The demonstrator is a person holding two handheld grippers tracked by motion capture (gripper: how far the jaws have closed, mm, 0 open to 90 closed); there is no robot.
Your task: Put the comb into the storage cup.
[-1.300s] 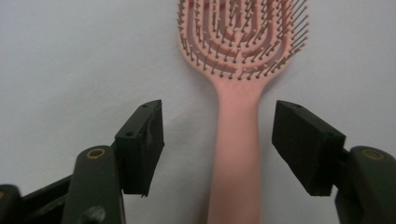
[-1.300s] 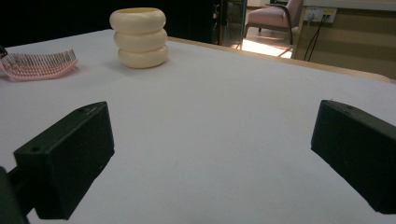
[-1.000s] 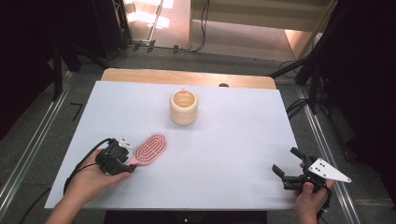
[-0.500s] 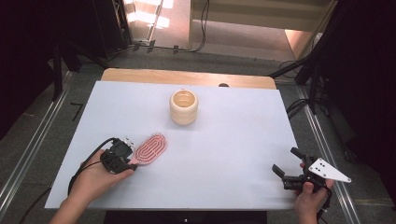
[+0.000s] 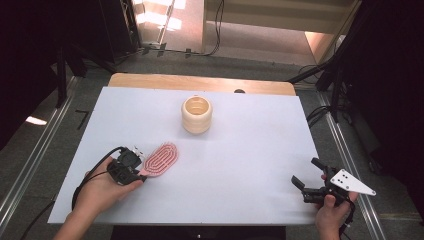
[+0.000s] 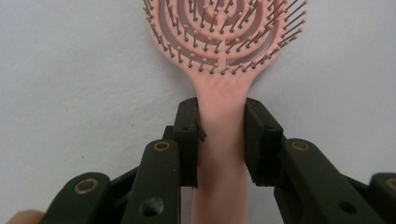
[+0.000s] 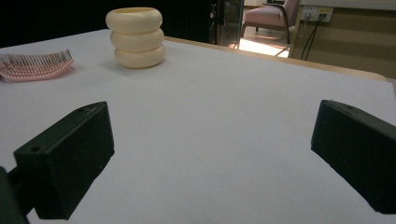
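Left hand-held gripper (image 6: 220, 140) has just clamped onto the pink hairbrush (image 5: 160, 159) handle at the table's (image 5: 250, 150) 8 o'clock — ready to lift — right hand-held gripper (image 5: 306, 173) idles, jaws spread.

A pink vented hairbrush (image 5: 160, 158) lies flat, bristles up, handle clamped between black jaws.
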